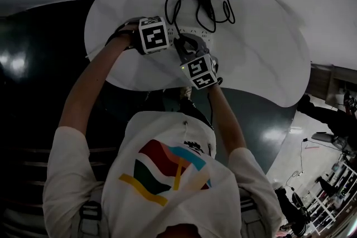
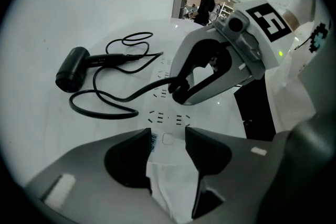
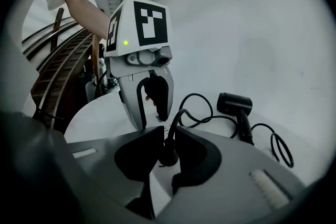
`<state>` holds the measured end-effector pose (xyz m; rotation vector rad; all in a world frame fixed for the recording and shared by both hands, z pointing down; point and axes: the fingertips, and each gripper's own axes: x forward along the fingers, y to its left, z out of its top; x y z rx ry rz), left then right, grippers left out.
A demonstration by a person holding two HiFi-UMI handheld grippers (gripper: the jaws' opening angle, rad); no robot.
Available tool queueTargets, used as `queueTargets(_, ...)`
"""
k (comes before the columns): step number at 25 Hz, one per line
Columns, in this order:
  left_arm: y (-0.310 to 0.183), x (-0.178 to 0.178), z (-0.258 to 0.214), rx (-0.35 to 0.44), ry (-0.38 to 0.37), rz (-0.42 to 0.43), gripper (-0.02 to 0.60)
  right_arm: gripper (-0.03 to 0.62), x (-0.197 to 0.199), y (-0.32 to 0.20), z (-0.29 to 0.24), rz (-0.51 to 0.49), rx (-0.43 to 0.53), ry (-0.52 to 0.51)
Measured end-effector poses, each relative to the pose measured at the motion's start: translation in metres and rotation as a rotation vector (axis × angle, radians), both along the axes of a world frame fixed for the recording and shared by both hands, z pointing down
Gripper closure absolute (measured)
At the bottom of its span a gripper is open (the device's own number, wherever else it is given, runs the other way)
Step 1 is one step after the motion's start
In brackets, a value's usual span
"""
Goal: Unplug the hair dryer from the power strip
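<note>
Closest to the head camera, a white T-shirt with a coloured print is filling the lower frame, and both of the person's arms are reaching forward to the power strip. I am operating remotely and judging the task as begun but not done. The left gripper is pointing steeply down with its jaws set wide and closing on the near end of the white strip, pinning it in place. The right gripper is clamping its jaws, set narrow, onto the black plug, which is sitting in a socket just beyond the left gripper. As far as I can tell the plug is not yet out, so the pull is left. The black cord is running in loose loops from the plug to the hair dryer, which is lying on its side well beyond the strip. Everything is resting on a round white table over a dark, glossy floor. Far past the strip, a person is standing in a lit doorway.
</note>
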<state>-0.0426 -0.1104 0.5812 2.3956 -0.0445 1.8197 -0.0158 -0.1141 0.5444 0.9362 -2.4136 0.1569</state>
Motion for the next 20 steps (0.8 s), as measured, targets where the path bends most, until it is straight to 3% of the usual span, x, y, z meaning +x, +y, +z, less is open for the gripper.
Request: queueTargets(20,0.001,-0.0004,-0.0003,0.008,-0.019,0.003,0.376,0.516,-0.0016,-0.0002,0.0052,-0.011,-0.068,0.051)
